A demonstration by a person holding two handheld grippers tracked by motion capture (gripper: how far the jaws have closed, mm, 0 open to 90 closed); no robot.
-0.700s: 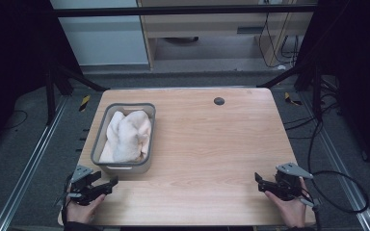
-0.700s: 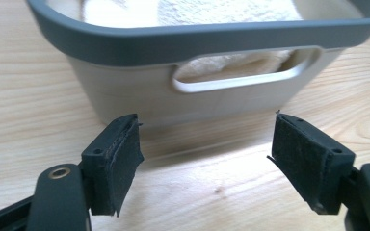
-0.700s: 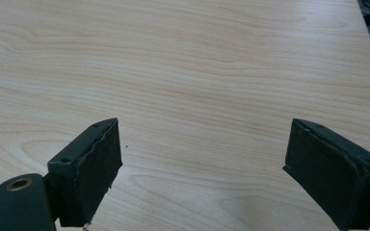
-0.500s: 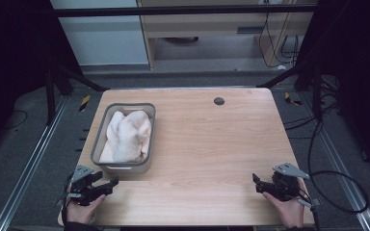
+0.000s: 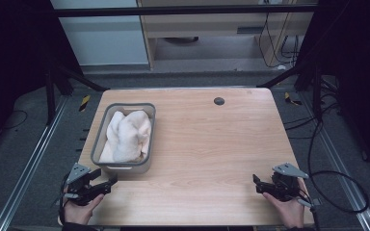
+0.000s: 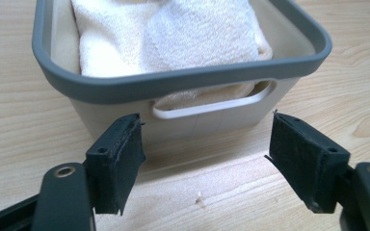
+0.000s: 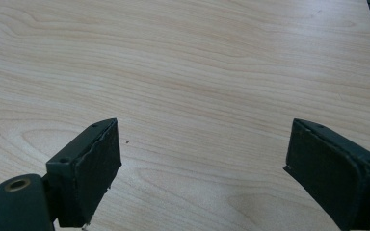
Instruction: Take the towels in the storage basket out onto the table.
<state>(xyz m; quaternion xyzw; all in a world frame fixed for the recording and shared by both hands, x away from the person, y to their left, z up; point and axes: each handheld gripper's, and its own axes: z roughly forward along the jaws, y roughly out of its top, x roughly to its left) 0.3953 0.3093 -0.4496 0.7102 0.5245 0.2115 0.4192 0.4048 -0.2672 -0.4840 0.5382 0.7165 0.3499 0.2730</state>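
Both jaws apart, left gripper [image 6: 204, 163] facing the handle slot of the towel-filled bin [image 5: 107, 168] at tabletop [image 5: 212, 144] left, right gripper [image 5: 259, 185] idle; likely best to centre on the slot before closing.

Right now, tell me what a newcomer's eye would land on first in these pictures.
First, the grey-rimmed bin at the wooden table's left side, filled with a white towel. Next, the two open grippers at the near edge: the left gripper faces the bin's handle slot, and the right gripper hangs over bare wood.
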